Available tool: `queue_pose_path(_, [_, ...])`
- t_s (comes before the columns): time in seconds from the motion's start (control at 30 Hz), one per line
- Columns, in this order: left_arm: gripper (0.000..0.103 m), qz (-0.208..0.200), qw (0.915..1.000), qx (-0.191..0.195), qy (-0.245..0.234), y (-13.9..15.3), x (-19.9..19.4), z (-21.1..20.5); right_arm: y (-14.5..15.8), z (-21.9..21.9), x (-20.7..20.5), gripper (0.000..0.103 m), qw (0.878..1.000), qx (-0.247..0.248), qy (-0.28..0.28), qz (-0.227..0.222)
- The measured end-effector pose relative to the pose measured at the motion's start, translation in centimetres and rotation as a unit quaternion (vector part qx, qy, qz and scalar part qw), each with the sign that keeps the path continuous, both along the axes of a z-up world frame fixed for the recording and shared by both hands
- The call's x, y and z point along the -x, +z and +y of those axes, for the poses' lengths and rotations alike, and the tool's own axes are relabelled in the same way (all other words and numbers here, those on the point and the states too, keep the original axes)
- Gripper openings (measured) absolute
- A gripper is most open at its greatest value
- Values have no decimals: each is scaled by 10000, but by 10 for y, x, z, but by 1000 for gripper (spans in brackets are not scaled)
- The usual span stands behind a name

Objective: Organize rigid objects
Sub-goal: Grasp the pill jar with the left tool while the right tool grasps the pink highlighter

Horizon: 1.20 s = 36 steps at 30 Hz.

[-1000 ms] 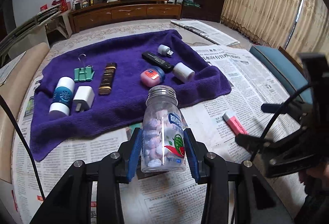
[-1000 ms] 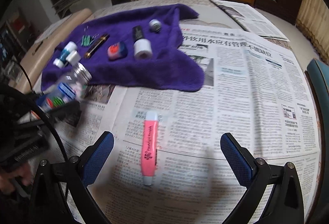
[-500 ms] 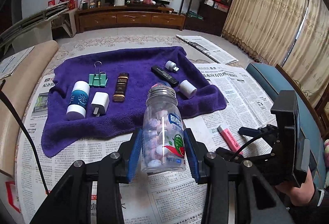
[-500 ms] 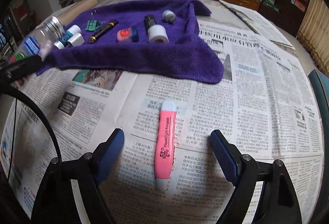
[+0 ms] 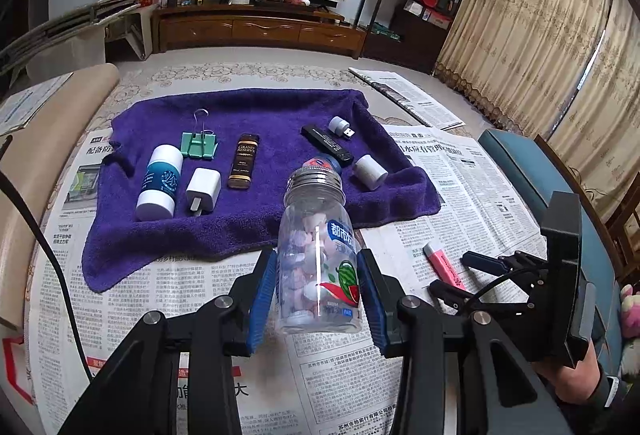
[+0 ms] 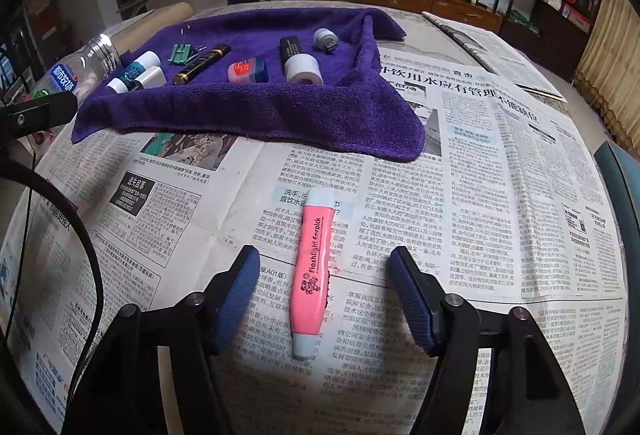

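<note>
My left gripper (image 5: 318, 291) is shut on a clear candy bottle (image 5: 316, 251) with a metal screw top and holds it above the newspaper, in front of the purple towel (image 5: 248, 219). The bottle also shows at the left edge of the right wrist view (image 6: 76, 75). My right gripper (image 6: 322, 289) is open, its jaws on either side of a pink flashlight pen (image 6: 314, 267) that lies on the newspaper. The pen also shows in the left wrist view (image 5: 442, 263), between the right gripper's fingers (image 5: 476, 277).
On the towel lie a blue-white tube (image 5: 160, 181), a white charger (image 5: 203, 189), a green binder clip (image 5: 199, 143), a brown bar (image 5: 244, 166), a black stick (image 5: 326, 143), a USB plug (image 5: 340, 125), a white roll (image 5: 371, 171) and a pink-blue case (image 6: 247, 70). A teal chair (image 5: 516, 171) stands right.
My left gripper has lifted and drawn back with the bottle. My right gripper has moved down and forward over the pink pen and narrowed its opening around it.
</note>
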State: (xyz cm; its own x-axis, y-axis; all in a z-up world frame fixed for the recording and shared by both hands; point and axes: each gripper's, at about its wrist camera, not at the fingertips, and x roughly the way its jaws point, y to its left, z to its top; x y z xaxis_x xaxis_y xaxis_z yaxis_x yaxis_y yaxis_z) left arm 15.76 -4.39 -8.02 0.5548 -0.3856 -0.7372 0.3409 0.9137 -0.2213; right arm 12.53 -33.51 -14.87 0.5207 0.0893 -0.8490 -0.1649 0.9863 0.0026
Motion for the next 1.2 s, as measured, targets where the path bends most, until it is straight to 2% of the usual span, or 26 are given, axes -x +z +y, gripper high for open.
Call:
queue_pose_path(0.53, [39, 74, 10000, -41, -21, -6, 3, -8, 2, -3, 4, 52, 10000, 0, 31, -68])
queue_pose_path(0.67, [39, 68, 10000, -31, -28, -5, 3, -9, 2, -4, 5, 43, 9999, 3, 25, -107])
queue_pose_path(1.0, [39, 98, 9999, -42, -53, -6, 5, -9, 3, 2, 3, 29, 9998, 28, 165, -120])
queue_pose_path(1.1, [39, 91, 9999, -41, -39, -5, 4, -9, 3, 3, 3, 18, 9997, -13, 197, -109])
queue_pose_path(1.2, [39, 63, 10000, -35, -13, -5, 4, -8, 3, 3, 4, 17, 9997, -3, 209, -112])
